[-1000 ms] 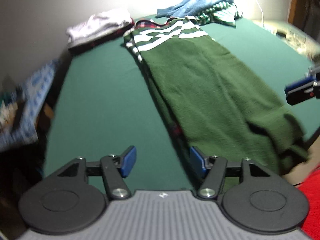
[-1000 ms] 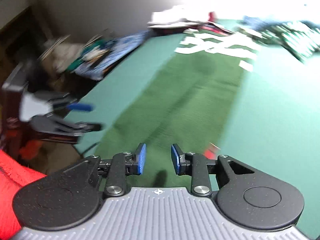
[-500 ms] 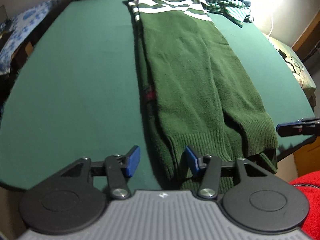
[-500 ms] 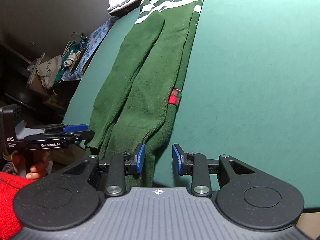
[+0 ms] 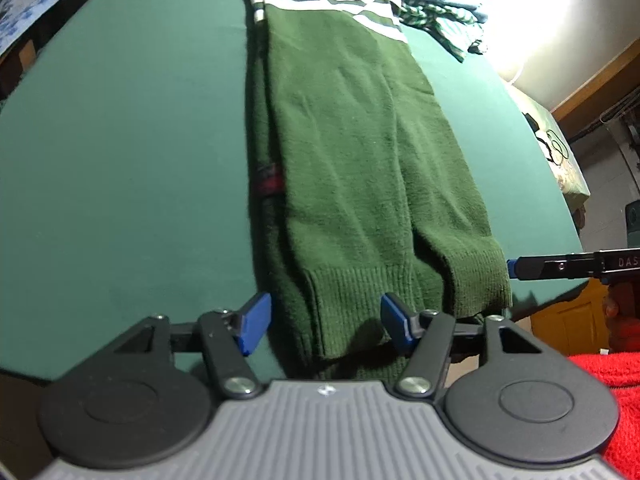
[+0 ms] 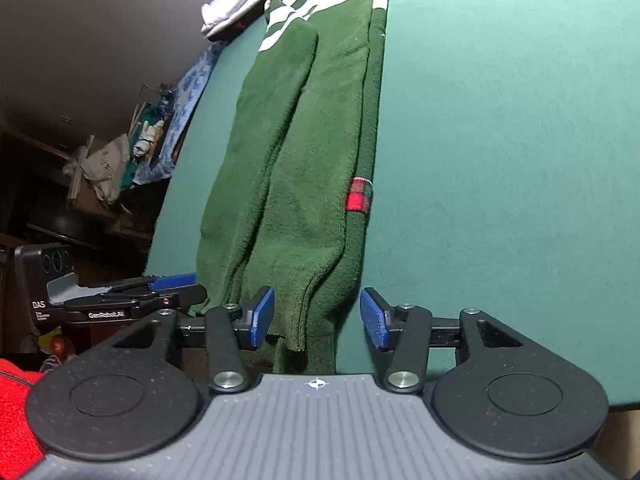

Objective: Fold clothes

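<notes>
One "DAS"/"GenRobot.AI" label on left hand-held gripper [image 6: 176,288], nr sweater [image 6: 296,184].

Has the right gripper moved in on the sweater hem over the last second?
Yes. The right gripper has come down to the green sweater; its opening jaws now straddle the hem at the near table edge.

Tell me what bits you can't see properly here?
- Sweater collar: cut off by the top edge, both views.
- Its hem: runs off the table edge behind the gripper body, right wrist view.
- Far clothes pile: washed out by lamp glare, left wrist view.
</notes>
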Motion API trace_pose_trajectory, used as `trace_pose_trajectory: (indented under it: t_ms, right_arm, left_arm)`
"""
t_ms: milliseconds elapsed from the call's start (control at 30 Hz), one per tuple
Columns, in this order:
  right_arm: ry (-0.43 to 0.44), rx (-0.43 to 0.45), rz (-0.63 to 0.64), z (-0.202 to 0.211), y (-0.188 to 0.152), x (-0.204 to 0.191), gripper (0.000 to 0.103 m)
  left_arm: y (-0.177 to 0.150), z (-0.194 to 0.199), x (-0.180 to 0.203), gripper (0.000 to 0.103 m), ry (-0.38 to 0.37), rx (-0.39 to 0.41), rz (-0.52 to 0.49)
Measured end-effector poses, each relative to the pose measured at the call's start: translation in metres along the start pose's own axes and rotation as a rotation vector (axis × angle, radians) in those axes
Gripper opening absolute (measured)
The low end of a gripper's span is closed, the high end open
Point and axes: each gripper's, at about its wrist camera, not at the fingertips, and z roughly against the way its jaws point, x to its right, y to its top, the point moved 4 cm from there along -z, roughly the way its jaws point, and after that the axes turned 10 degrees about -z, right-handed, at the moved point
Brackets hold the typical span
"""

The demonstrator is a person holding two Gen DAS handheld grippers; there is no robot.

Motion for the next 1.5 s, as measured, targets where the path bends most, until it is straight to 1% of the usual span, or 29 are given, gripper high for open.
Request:
trace_pose_trajectory:
  t_ms: [100, 167, 267, 333, 400, 467, 600, 633, 700, 733, 767, 800, 867, 933, 1000, 1033, 1067, 1133, 1267, 1333, 1433, 1467, 1500]
  right_arm:
    - [-0.005, -0.024, 0.003, -0.003, -0.002, -0.002, 0.051]
    - [-0.008, -0.034, 0.002, -0.005, -0.004, -0.004, 0.049]
    - [-0.019, -0.049, -0.023, -0.008, -0.006, -0.001, 0.045]
    - [-0.025, -0.061, -0.042, -0.01, -0.009, 0.001, 0.04]
    - [-0.021, -0.076, -0.051, -0.014, -0.011, 0.0, 0.038]
    - [-0.017, -0.079, -0.05, -0.016, -0.012, -0.001, 0.037]
    - [-0.02, -0.077, -0.036, -0.019, -0.012, -0.005, 0.037]
    - [-0.023, -0.076, -0.031, -0.02, -0.011, -0.006, 0.036]
    - [-0.034, -0.076, -0.015, -0.022, -0.01, -0.009, 0.034]
    - [-0.049, -0.075, -0.003, -0.023, -0.009, -0.011, 0.028]
    - [-0.064, -0.073, 0.008, -0.024, -0.009, -0.012, 0.024]
    - [-0.075, -0.071, 0.019, -0.025, -0.009, -0.014, 0.02]
    - [-0.096, -0.067, 0.038, -0.026, -0.009, -0.017, 0.019]
    - [-0.111, -0.065, 0.057, -0.026, -0.01, -0.019, 0.019]
    - [-0.129, -0.066, 0.082, -0.028, -0.011, -0.022, 0.019]
    - [-0.136, -0.067, 0.095, -0.028, -0.011, -0.024, 0.021]
    - [-0.14, -0.068, 0.102, -0.029, -0.011, -0.024, 0.021]
    - [-0.138, -0.067, 0.102, -0.029, -0.01, -0.024, 0.023]
    - [-0.122, -0.063, 0.074, -0.031, -0.011, -0.022, 0.024]
    - [-0.12, -0.062, 0.077, -0.031, -0.011, -0.023, 0.027]
    - [-0.116, -0.058, 0.082, -0.031, -0.01, -0.025, 0.032]
    - [-0.114, -0.055, 0.08, -0.031, -0.01, -0.025, 0.032]
    - [-0.113, -0.055, 0.076, -0.031, -0.009, -0.024, 0.032]
  left_arm:
    - [-0.001, -0.001, 0.001, 0.069, -0.018, -0.007, -0.01]
    - [-0.001, -0.001, 0.002, 0.073, -0.035, -0.016, -0.024]
    - [-0.001, -0.002, 0.002, 0.073, -0.049, -0.027, -0.026]
    - [-0.002, -0.001, 0.0, 0.073, -0.063, -0.032, -0.007]
    - [-0.003, 0.0, -0.005, 0.073, -0.091, -0.035, 0.035]
    - [-0.003, 0.0, -0.011, 0.073, -0.121, -0.037, 0.082]
    - [-0.001, -0.001, -0.015, 0.072, -0.149, -0.05, 0.12]
    - [0.0, -0.001, -0.015, 0.071, -0.151, -0.053, 0.126]
    - [0.002, -0.002, -0.018, 0.062, -0.151, -0.059, 0.153]
    - [0.003, -0.004, -0.019, 0.049, -0.156, -0.063, 0.178]
    - [0.004, -0.005, -0.021, 0.044, -0.16, -0.068, 0.203]
    - [0.005, -0.006, -0.022, 0.041, -0.164, -0.07, 0.221]
    - [0.006, -0.008, -0.023, 0.039, -0.167, -0.073, 0.238]
    - [0.006, -0.007, -0.023, 0.038, -0.165, -0.073, 0.228]
    - [0.007, -0.007, -0.022, 0.043, -0.166, -0.075, 0.217]
    - [0.008, -0.008, -0.021, 0.051, -0.171, -0.077, 0.213]
    - [0.009, -0.008, -0.02, 0.053, -0.174, -0.078, 0.208]
    - [0.01, -0.009, -0.019, 0.056, -0.18, -0.081, 0.2]
    - [0.012, -0.01, -0.017, 0.063, -0.179, -0.094, 0.191]
    - [0.014, -0.01, -0.014, 0.063, -0.166, -0.103, 0.168]
    - [0.017, -0.008, -0.008, 0.065, -0.093, -0.107, 0.096]
    - [0.019, -0.008, -0.006, 0.069, -0.059, -0.103, 0.067]
    - [0.02, -0.008, -0.005, 0.07, -0.039, -0.1, 0.047]
